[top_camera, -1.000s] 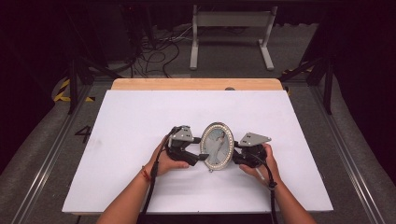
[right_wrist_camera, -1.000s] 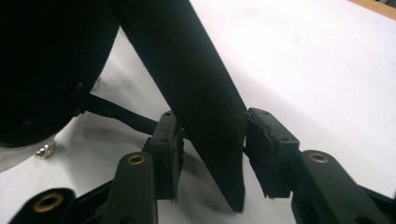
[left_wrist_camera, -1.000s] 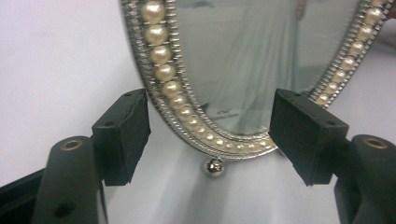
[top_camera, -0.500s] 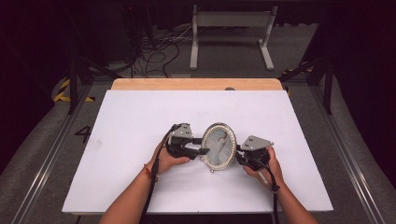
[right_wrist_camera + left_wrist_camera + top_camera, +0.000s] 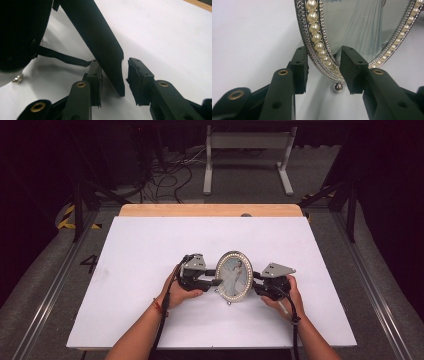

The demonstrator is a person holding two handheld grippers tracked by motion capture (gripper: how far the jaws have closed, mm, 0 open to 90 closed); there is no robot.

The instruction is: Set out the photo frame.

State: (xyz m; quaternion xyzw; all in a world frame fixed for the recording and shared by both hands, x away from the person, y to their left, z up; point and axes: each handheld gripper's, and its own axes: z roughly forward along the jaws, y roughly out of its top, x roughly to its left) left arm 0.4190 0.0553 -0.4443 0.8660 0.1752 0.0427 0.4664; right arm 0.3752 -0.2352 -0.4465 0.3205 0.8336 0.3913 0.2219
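Oval silver-metal picture frame with a pearl-bead rim (image 5: 233, 276) stands upright, leaning slightly, on the white table sheet (image 5: 150, 245), near the front-middle of the table, between the two hands.

Left gripper (image 5: 212, 281): jaws straddle the frame's lower rim. In the left gripper view the near pad (image 5: 352, 68) sits against the glass face and the other pad against the silver back edge of the frame (image 5: 322, 47), so it is clamped on the rim. The frame's small ball foot (image 5: 338, 86) hangs just below the pads.

Right gripper (image 5: 256, 285): at the frame's back side. In the right gripper view its jaws bracket the black flat easel stand leg (image 5: 105, 50) (part of the frame's back). Left pad touches the leg; the right pad (image 5: 137, 77) stands apart with a visible gap, so this is a loose bracket, not a clamp. These jaws have just been opening a little, with the leg between them. A thin black strap (image 5: 62, 58) links the leg to the dark frame back.
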